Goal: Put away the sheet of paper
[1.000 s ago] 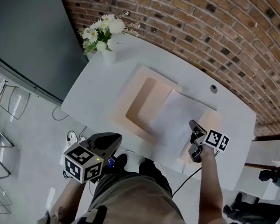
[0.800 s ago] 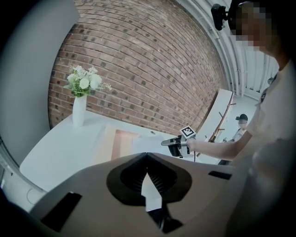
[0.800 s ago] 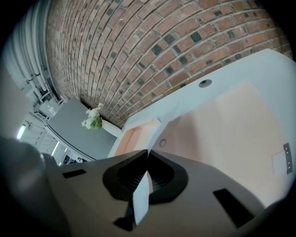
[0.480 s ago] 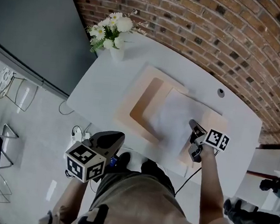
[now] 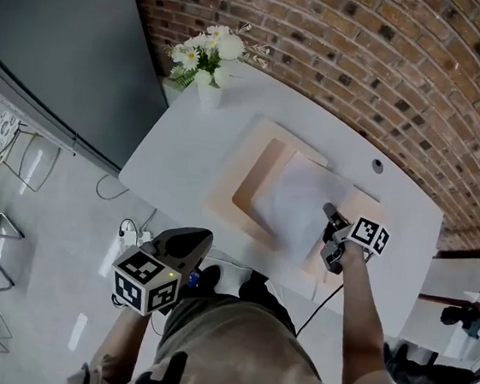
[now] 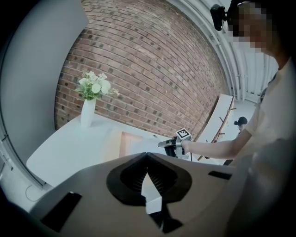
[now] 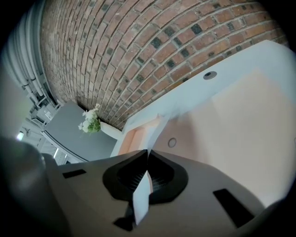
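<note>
The white sheet of paper [image 5: 295, 203] hangs over a shallow beige box [image 5: 241, 163] on the white table [image 5: 185, 146], covering the right part of its recess. My right gripper [image 5: 330, 232] is shut on the sheet's near right edge. In the right gripper view the sheet [image 7: 162, 124] rises edge-on from the closed jaws of my right gripper [image 7: 147, 156] above the beige surface [image 7: 240, 120]. My left gripper [image 5: 193, 238] hangs low beside my body, off the table's near edge, jaws together with nothing in them. From the left gripper [image 6: 147, 156] the right gripper [image 6: 172, 144] is visible over the table.
A white vase of flowers [image 5: 208, 63] stands at the table's far left corner. A round cable hole [image 5: 377, 166] sits near the far edge by the brick wall [image 5: 367, 55]. A dark panel [image 5: 58, 46] runs along the left. Wire chairs [image 5: 3, 151] stand on the floor.
The right gripper has carried the sheet a little to the left, further over the box's recess. The left gripper has stayed low by my body. The head view has shifted.
</note>
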